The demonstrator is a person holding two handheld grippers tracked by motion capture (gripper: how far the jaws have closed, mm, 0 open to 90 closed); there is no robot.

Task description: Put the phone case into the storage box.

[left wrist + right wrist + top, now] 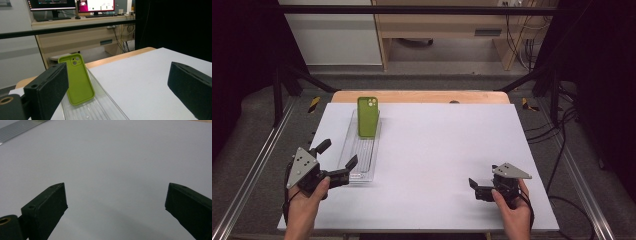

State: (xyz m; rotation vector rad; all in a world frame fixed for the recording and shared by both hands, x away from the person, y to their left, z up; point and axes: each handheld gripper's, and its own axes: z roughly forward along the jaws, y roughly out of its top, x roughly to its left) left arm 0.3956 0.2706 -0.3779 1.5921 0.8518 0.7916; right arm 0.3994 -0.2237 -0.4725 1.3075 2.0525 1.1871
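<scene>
High view first: a white table (pixel 437 165) runs under both grippers, and on its left part lies a clear ribbed tray (pixel 362 150), long side pointing from the person toward 12 o'clock. A green phone case (pixel 368 116) stands upright at the far end of that tray, its camera cutout at the top, leaning slightly back.

At about 8 o'clock on the table, the left gripper (pixel 337 161) is held in the person's left hand (pixel 304 202), with the grey three-cornered plate on top. Its jaws are spread wide, released, with nothing between them. The right-hand jaw tip sits over the near end of the tray; the other jaw lies to the left of the tray, off the table's edge. From this gripper the phone case lies toward 12 o'clock, well apart.

Left gripper view shows the same: the two black jaws rise from the bottom corners, far apart, and the green phone case (pixel 78 78) stands on the tray (pixel 100 110) just right of the left-hand jaw, farther off.

At about 4 o'clock, the right gripper (pixel 473 187) rests in the person's right hand (pixel 512 210), pointing toward 9 o'clock. In the right gripper view its jaws are also released and wide, over bare white table (pixel 112 157), and a strip of the tray (pixel 20 128) crosses the corner at 11 o'clock.
</scene>
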